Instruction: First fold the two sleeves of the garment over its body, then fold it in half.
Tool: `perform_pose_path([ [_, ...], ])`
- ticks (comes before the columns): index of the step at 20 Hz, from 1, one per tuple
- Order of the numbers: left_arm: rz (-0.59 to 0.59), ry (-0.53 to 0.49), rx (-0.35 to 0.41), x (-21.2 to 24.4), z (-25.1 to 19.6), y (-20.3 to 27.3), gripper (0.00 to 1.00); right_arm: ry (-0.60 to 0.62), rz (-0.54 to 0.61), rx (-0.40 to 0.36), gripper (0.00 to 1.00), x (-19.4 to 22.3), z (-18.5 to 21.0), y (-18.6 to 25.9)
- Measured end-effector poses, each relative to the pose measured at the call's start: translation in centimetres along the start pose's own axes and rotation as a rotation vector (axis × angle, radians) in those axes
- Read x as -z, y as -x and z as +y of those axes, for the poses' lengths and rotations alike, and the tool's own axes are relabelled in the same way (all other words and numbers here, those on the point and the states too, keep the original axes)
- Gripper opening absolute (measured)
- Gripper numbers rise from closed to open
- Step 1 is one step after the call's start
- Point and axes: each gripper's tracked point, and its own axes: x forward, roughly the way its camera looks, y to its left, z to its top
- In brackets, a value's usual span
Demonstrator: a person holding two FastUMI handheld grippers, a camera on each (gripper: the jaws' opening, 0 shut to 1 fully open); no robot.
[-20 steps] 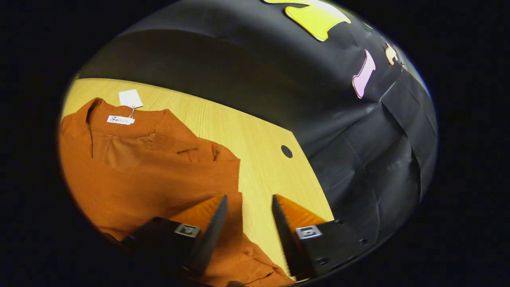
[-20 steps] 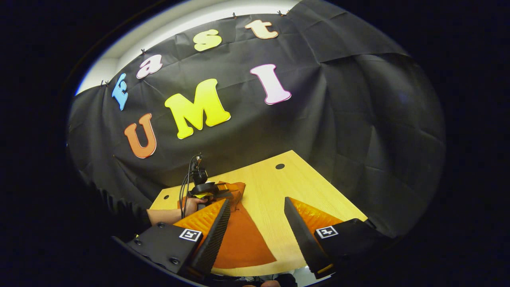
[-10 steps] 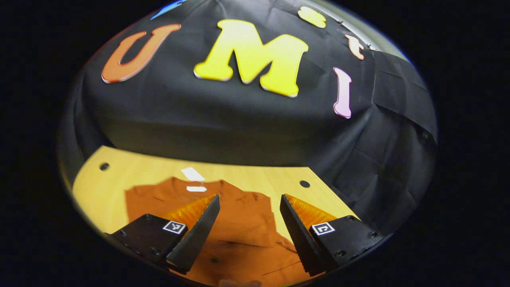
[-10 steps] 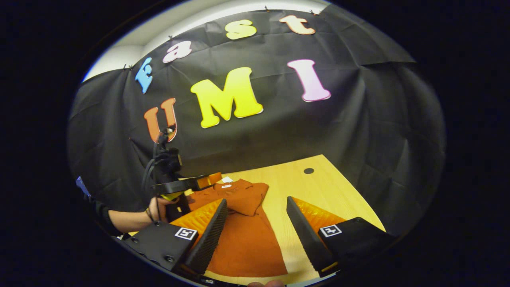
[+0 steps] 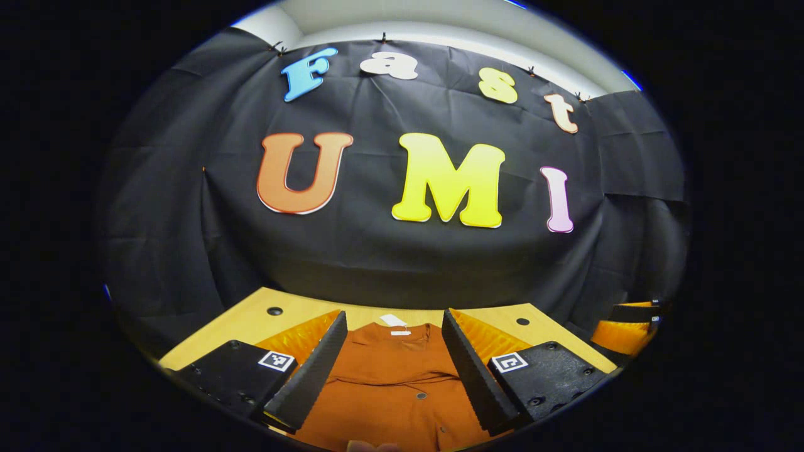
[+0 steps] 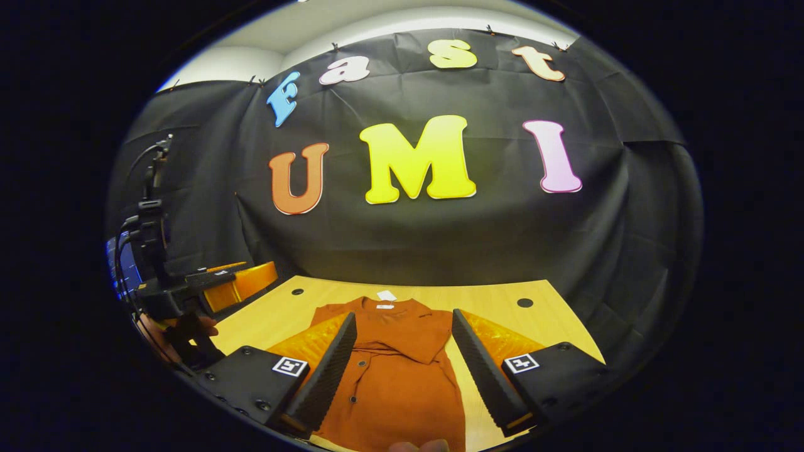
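The rust-orange garment [image 6: 392, 370] lies flat on the pale wooden table [image 6: 502, 295], collar end toward the black cloth wall, with a small white tag [image 6: 385, 295] resting at the neckline. In the right gripper view both sleeves look folded in over the body — the one on the right side of that view lies as a slanted flap across the chest — and a row of small dark buttons runs down the front. The lower half stretches toward the near edge of the table, not yet folded up.

The right gripper [image 6: 402, 364] hangs above the near end of the garment, its two fingers spread wide apart with nothing between them but the cloth far below. The left gripper [image 5: 392, 367] is likewise spread and empty, held over the same shirt [image 5: 392, 383] and looking straight along it toward the collar and its tag [image 5: 394, 320].

Off at the left of the right gripper view the other gripper [image 6: 213, 282] shows from the side (a hand [image 6: 182, 326] wrapped around its handle, cables running up from it), well clear of the cloth. A dark round hole [image 6: 524, 302] sits in the table near the far right corner, and another [image 6: 296, 292] near the far left.
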Motion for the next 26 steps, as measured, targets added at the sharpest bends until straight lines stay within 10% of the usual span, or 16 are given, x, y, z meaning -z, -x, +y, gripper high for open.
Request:
perform_pose_path([
  [12,0.123,0.045,0.081,4.3,3.7,4.2,0.98,-0.042,0.101,0.010,0.97,2.8,-2.9,1.4],
  [21,0.710,0.253,0.147,22.1,9.0,14.8,0.99,-0.081,0.457,0.086,0.97,18.3,-10.5,7.2],
  [26,0.848,0.337,0.149,26.3,9.1,18.1,0.99,-0.127,0.585,0.107,0.97,24.5,-10.8,8.8],
])
